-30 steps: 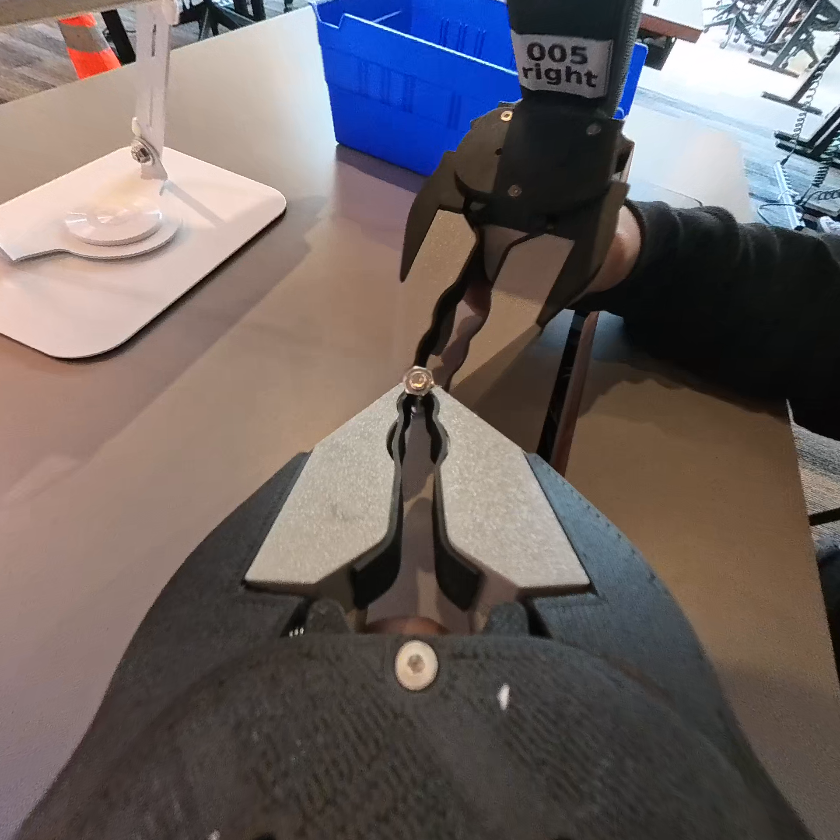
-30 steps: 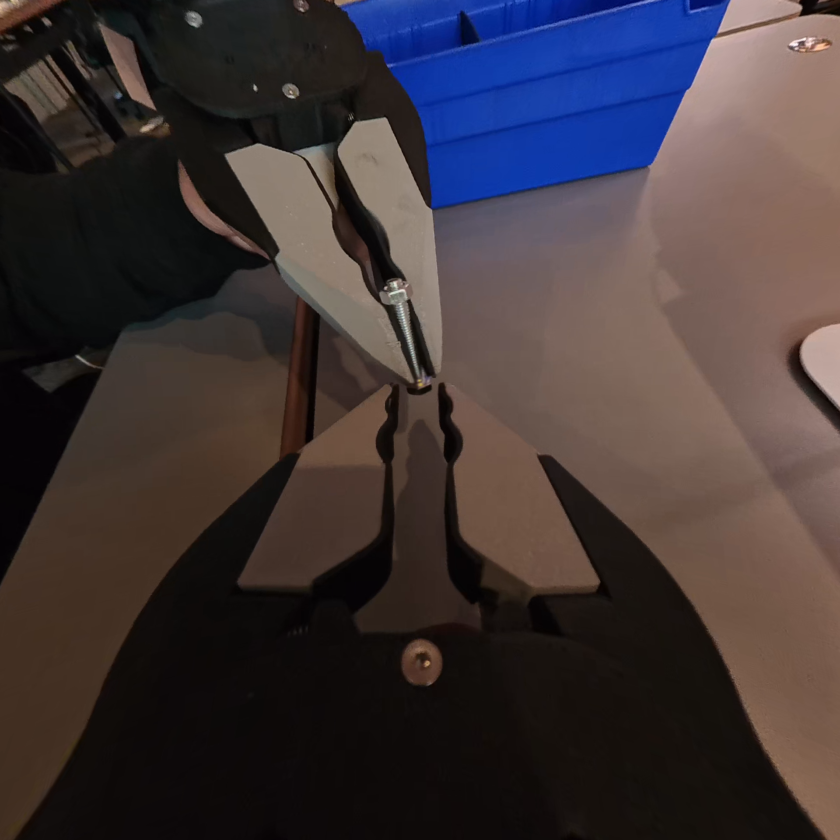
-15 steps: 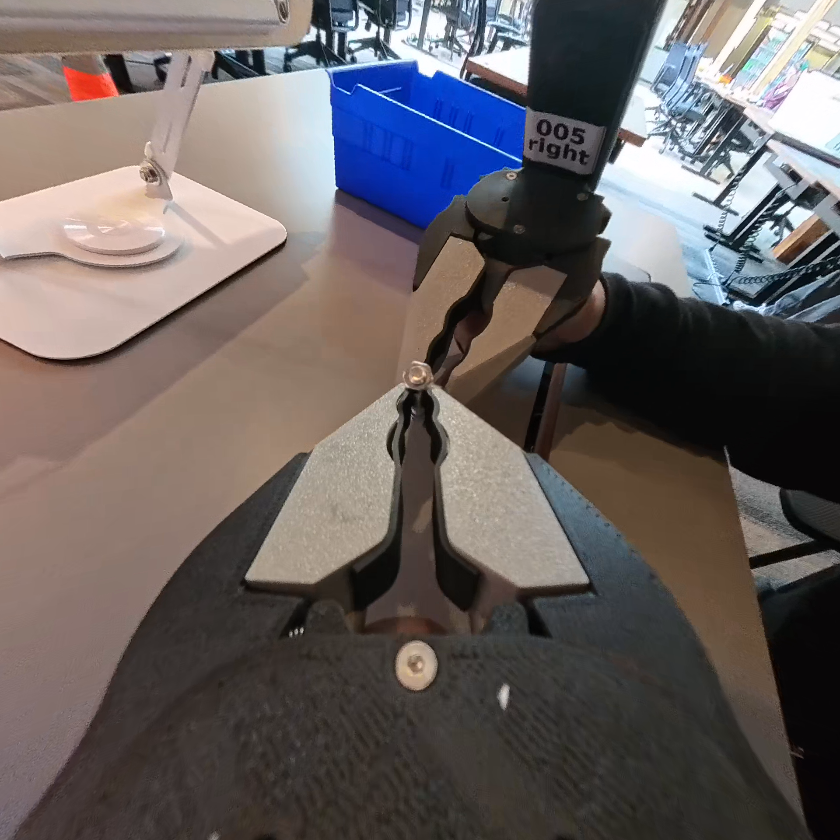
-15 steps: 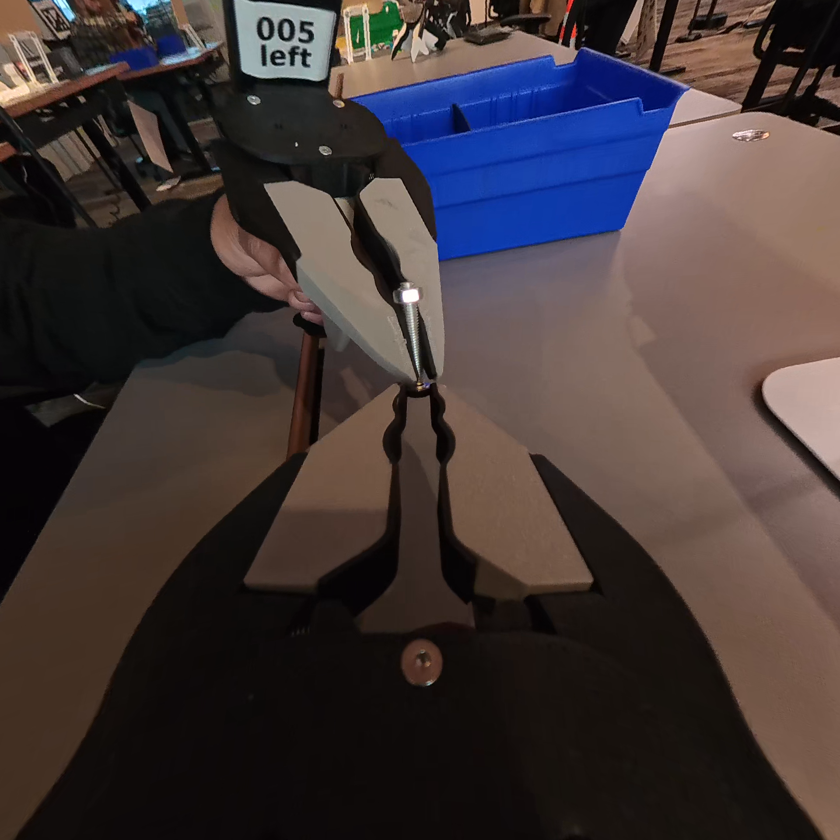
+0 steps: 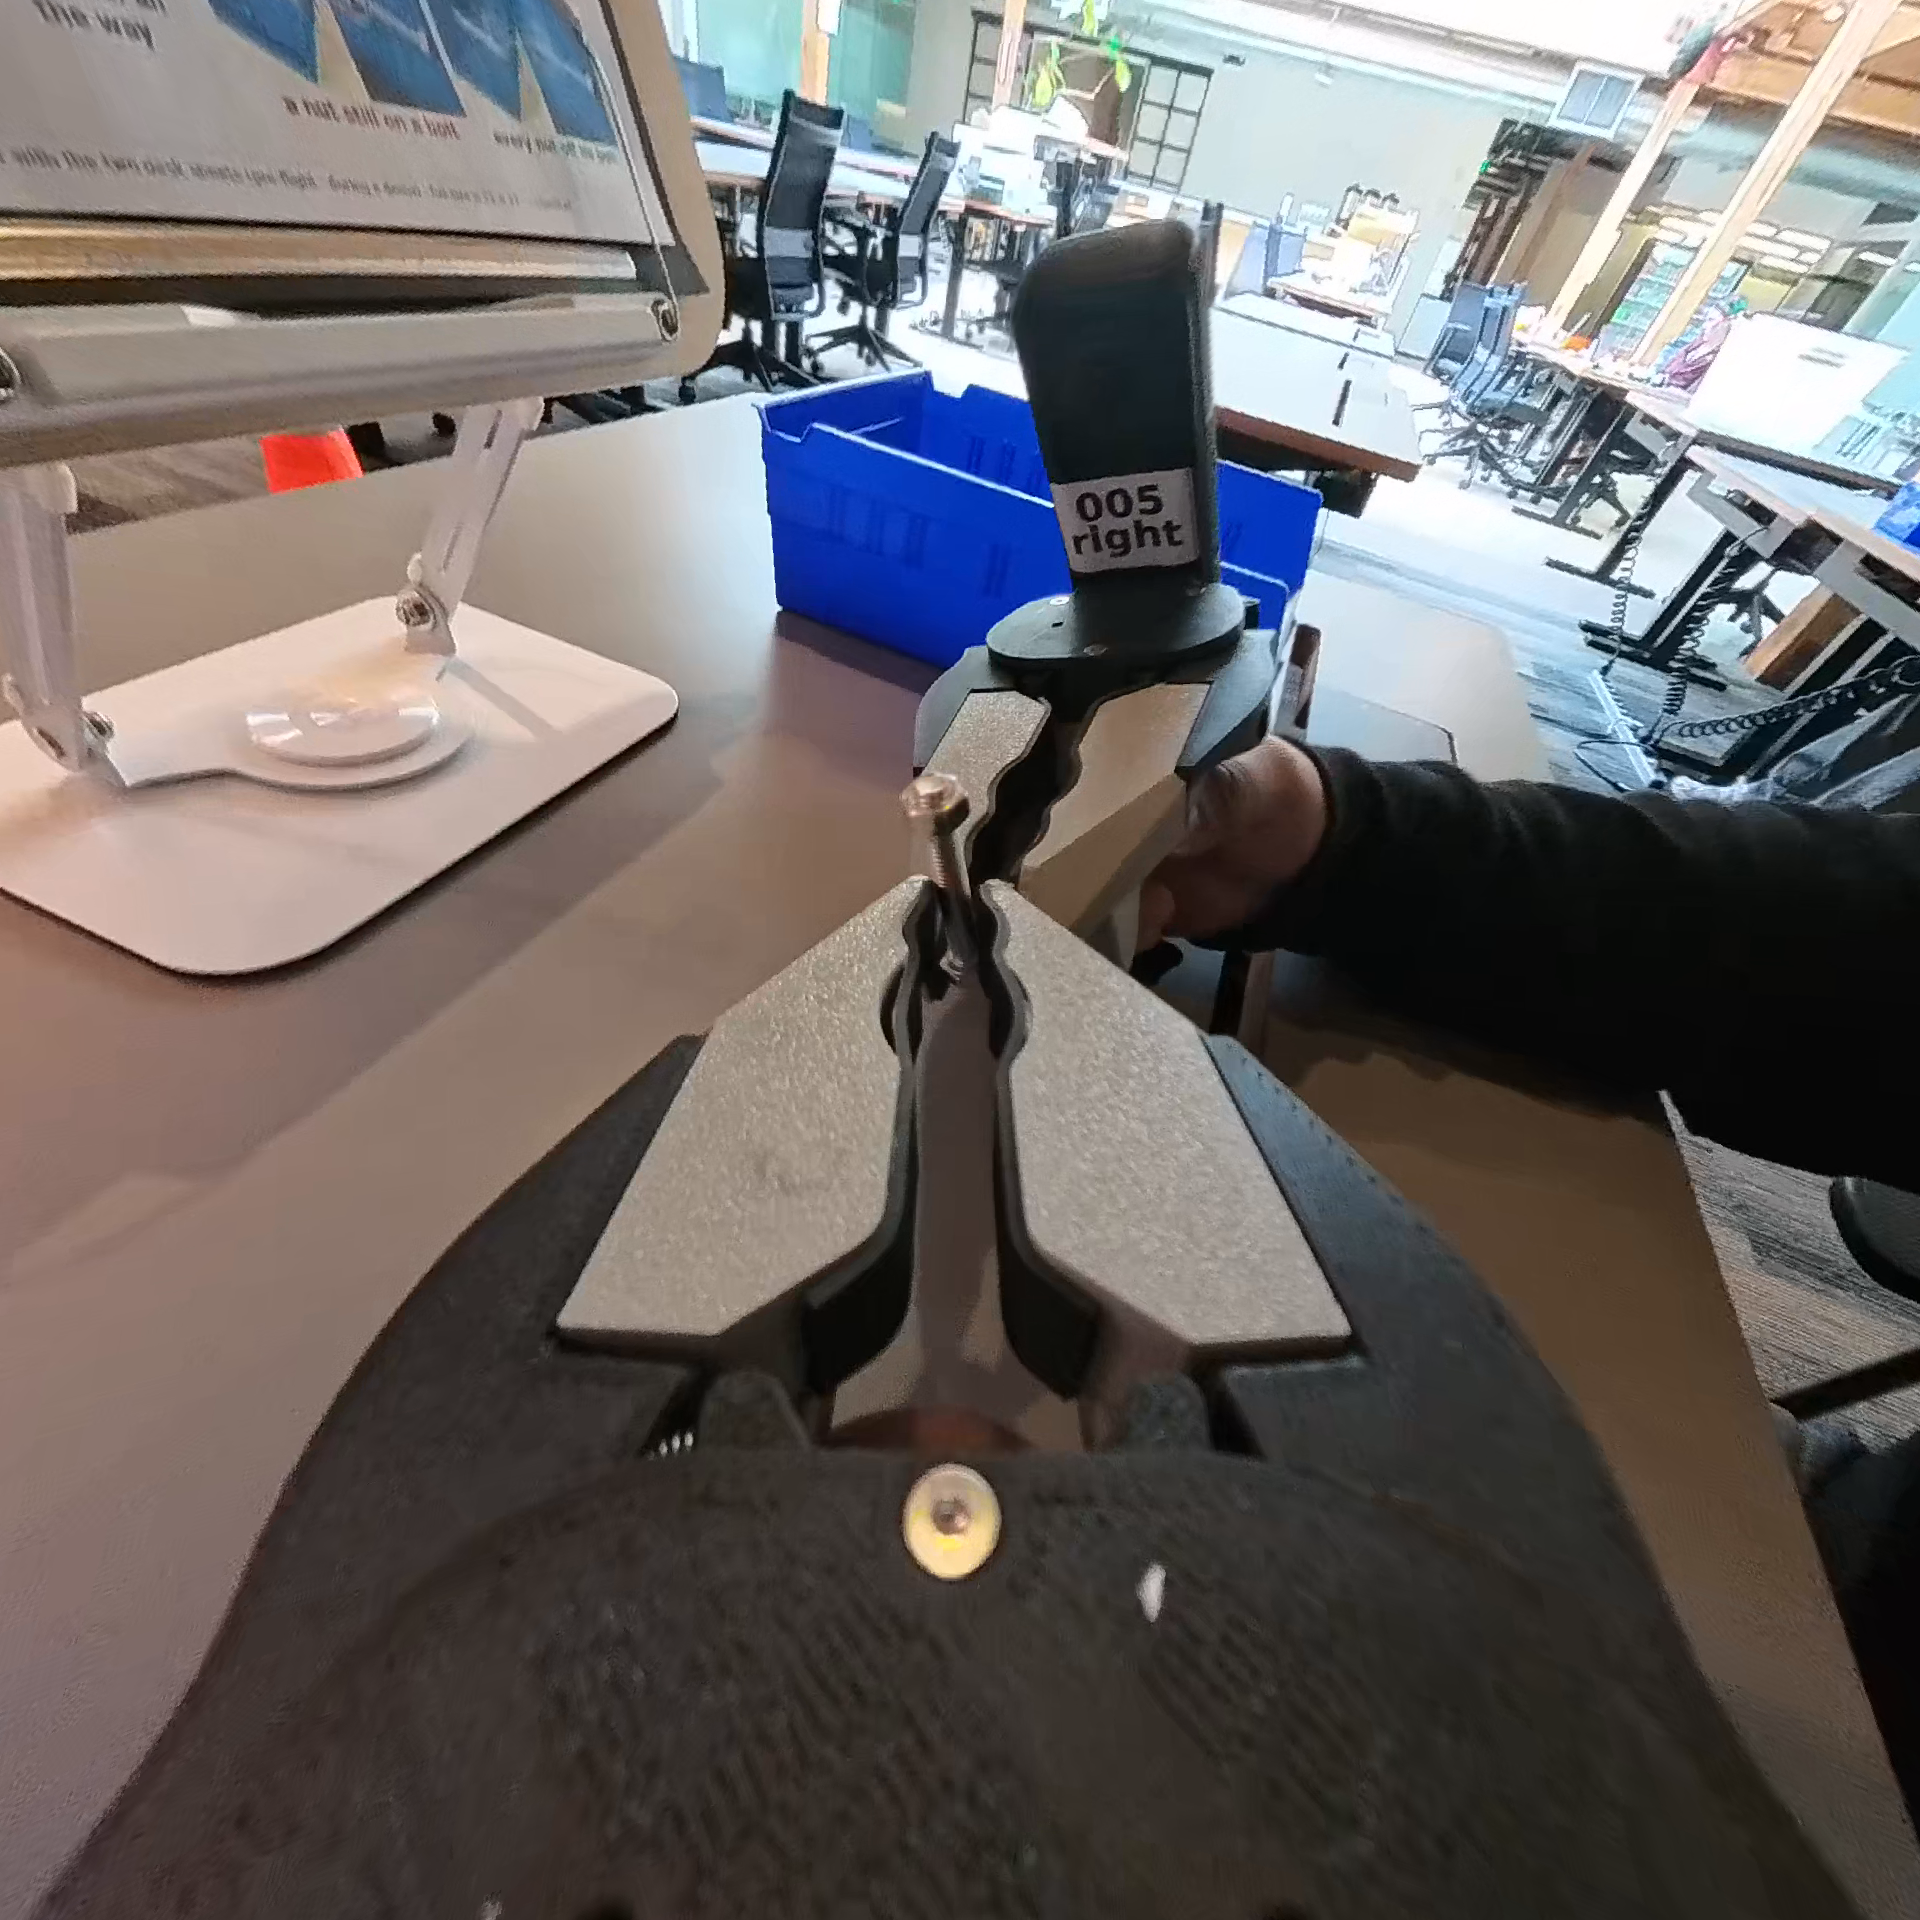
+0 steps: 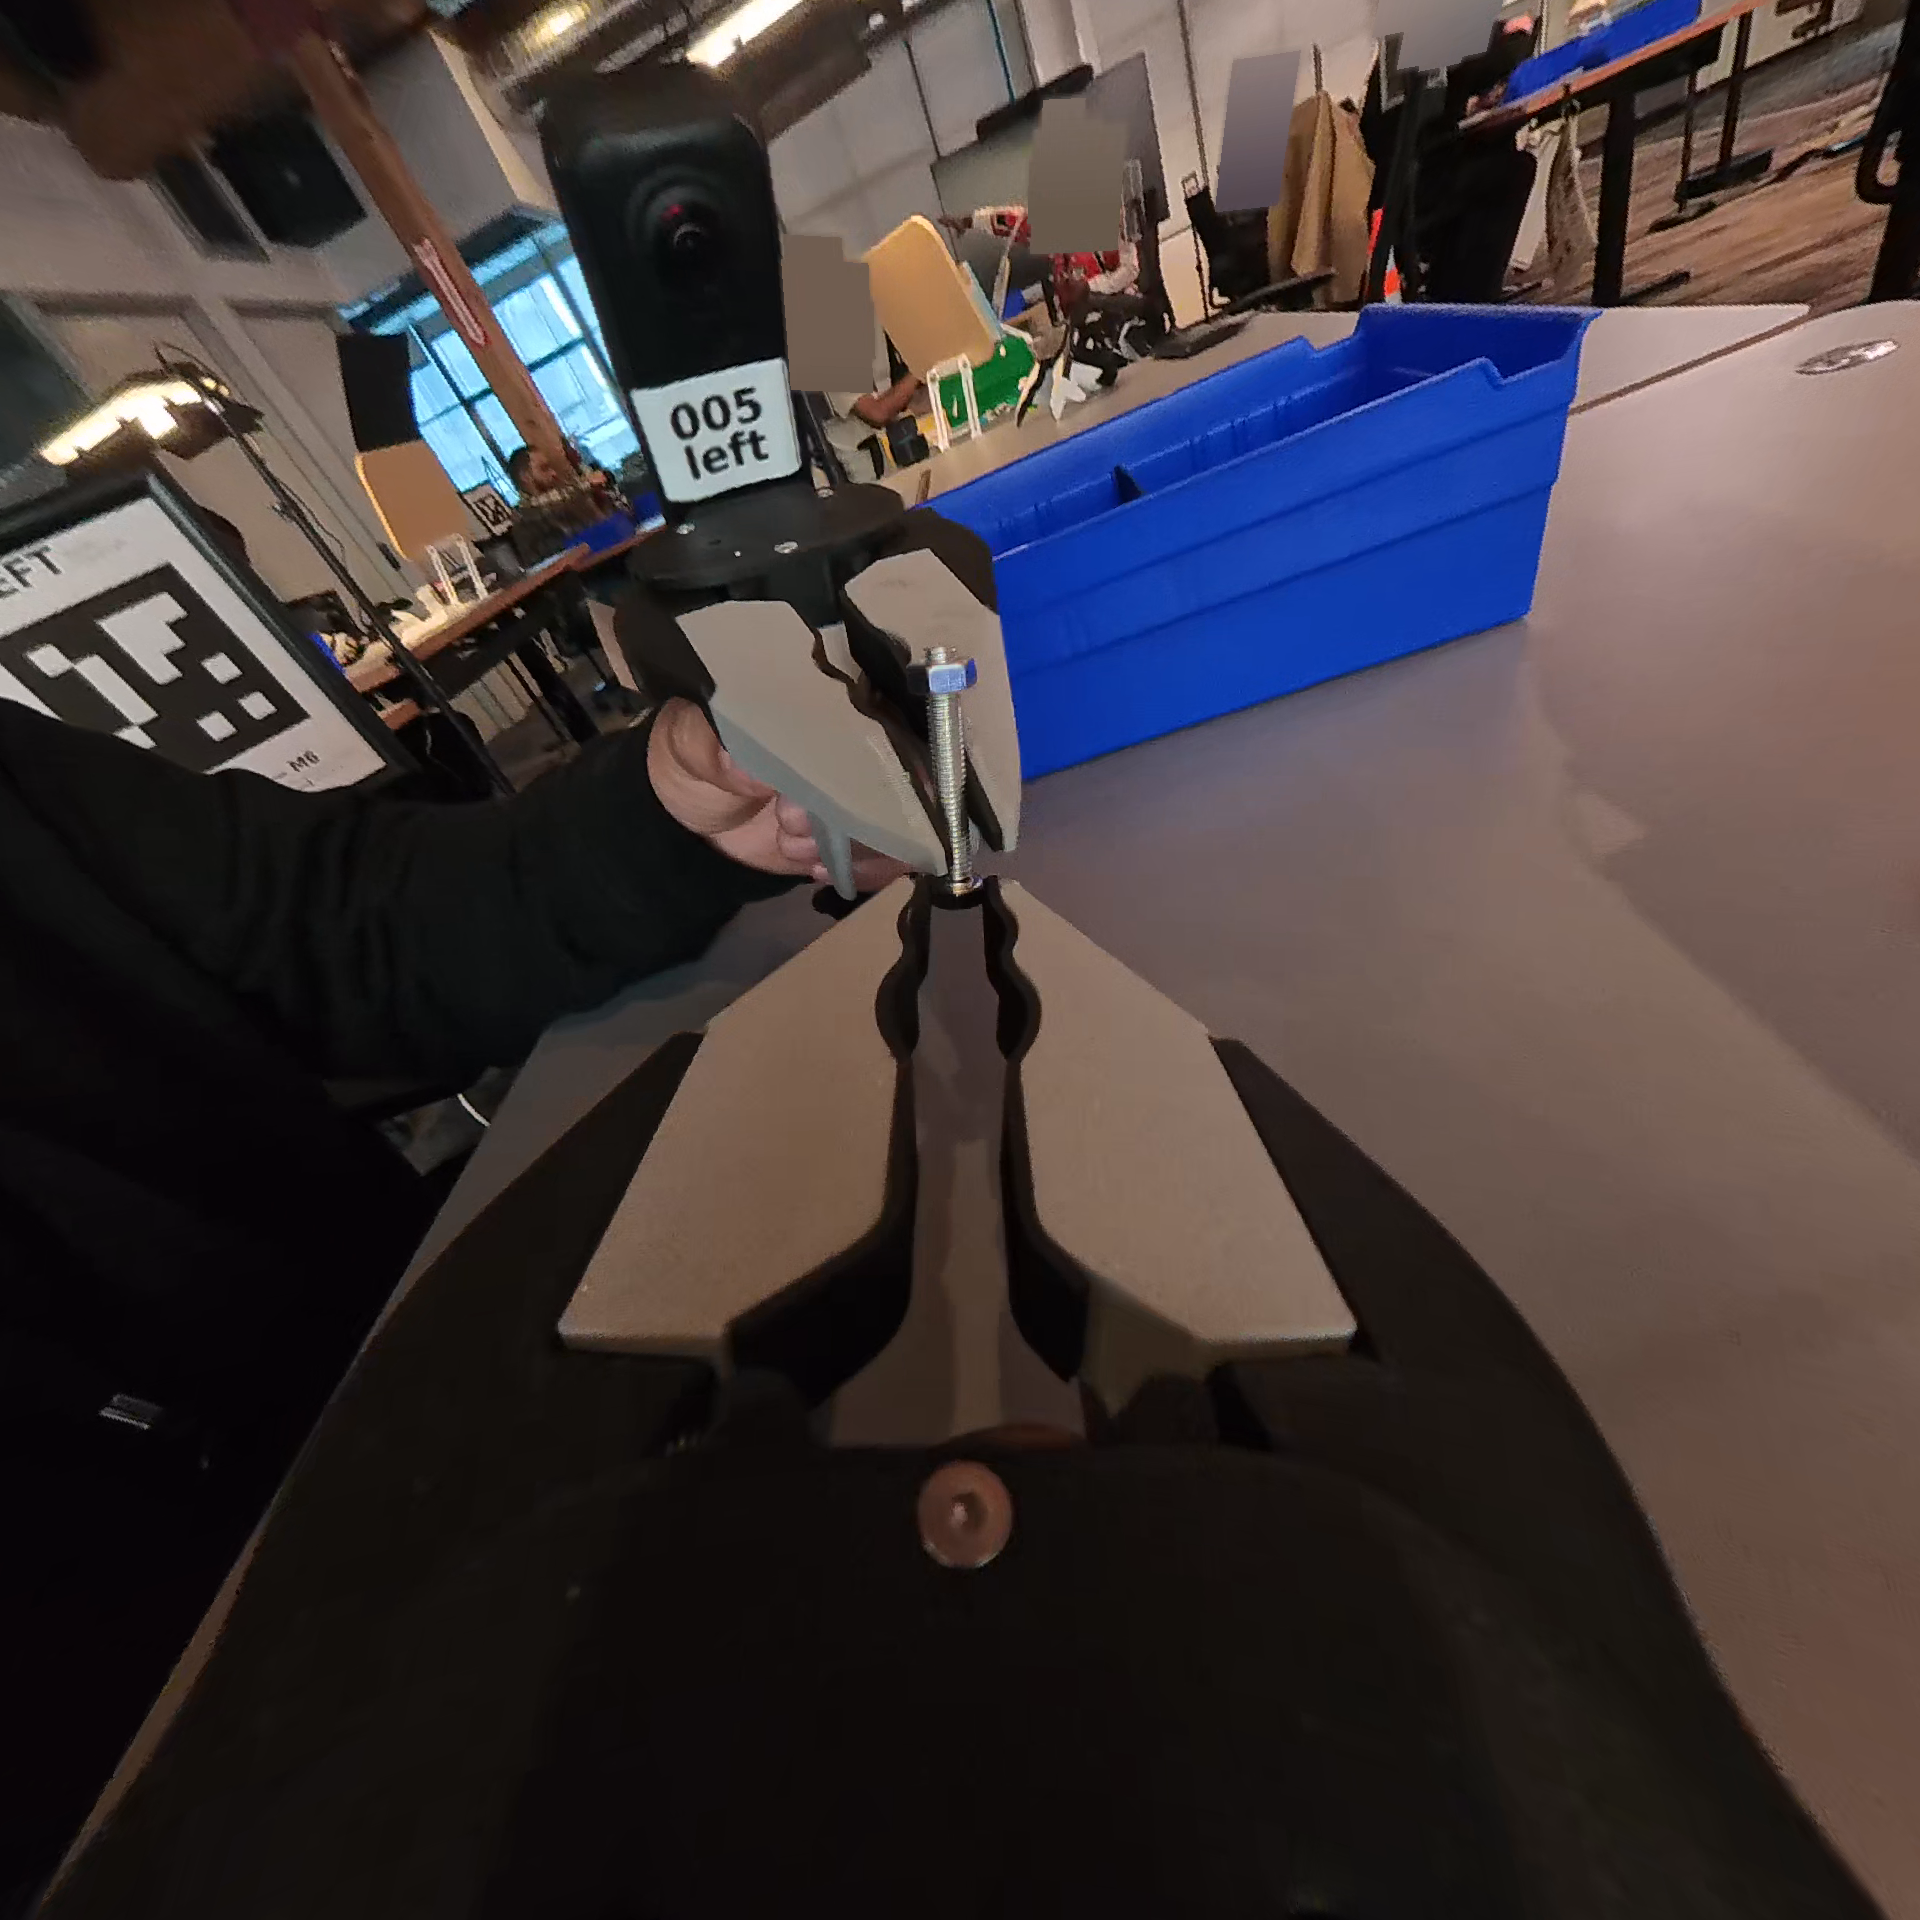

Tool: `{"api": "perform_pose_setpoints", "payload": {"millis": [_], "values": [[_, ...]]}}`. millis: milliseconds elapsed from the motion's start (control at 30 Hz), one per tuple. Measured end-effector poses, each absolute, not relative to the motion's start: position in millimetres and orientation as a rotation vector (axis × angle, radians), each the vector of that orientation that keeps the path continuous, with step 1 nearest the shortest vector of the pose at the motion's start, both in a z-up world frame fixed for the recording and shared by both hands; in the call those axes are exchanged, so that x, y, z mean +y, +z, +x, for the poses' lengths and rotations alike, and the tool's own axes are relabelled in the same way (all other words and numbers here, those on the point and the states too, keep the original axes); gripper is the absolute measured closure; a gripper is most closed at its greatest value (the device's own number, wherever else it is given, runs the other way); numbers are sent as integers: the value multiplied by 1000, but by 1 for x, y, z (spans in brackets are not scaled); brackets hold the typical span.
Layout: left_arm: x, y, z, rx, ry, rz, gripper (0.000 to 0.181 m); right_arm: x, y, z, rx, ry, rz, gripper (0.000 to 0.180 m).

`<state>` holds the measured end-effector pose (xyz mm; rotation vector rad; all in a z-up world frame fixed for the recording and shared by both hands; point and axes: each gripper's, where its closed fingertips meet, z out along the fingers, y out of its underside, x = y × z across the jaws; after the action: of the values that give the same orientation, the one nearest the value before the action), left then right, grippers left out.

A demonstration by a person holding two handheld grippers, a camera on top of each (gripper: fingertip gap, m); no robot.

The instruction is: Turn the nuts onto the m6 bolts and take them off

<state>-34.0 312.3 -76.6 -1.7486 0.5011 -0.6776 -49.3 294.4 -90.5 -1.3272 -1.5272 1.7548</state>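
Betw. grippers: 1 bolt (image 6: 951,774), prob. 1 nut (image 6: 943,677).

My left tongs (image 5: 951,914) have speckled grey fingers on a black knit-textured body. My right tongs (image 6: 956,894) have plain grey fingers on a smooth black body. The bolt (image 6: 951,769) is bright silver, and so is the nut (image 6: 943,677) on it. The bin (image 6: 1299,582) is vivid blue. The table (image 6: 1455,935) is flat grey-brown. The stand (image 5: 312,790) is white. My sleeve (image 5: 1610,935) is black. The cone (image 5: 307,459) is orange. The marker board (image 6: 135,665) is white with black squares.
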Motion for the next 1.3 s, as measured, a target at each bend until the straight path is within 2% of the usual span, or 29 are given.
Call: {"api": "perform_pose_setpoints", "payload": {"millis": [1300], "values": [[309, -58, -28, 505, -677, -1603, 177, 290, -72, -45, -1448, 1882, -1241, 173]]}}
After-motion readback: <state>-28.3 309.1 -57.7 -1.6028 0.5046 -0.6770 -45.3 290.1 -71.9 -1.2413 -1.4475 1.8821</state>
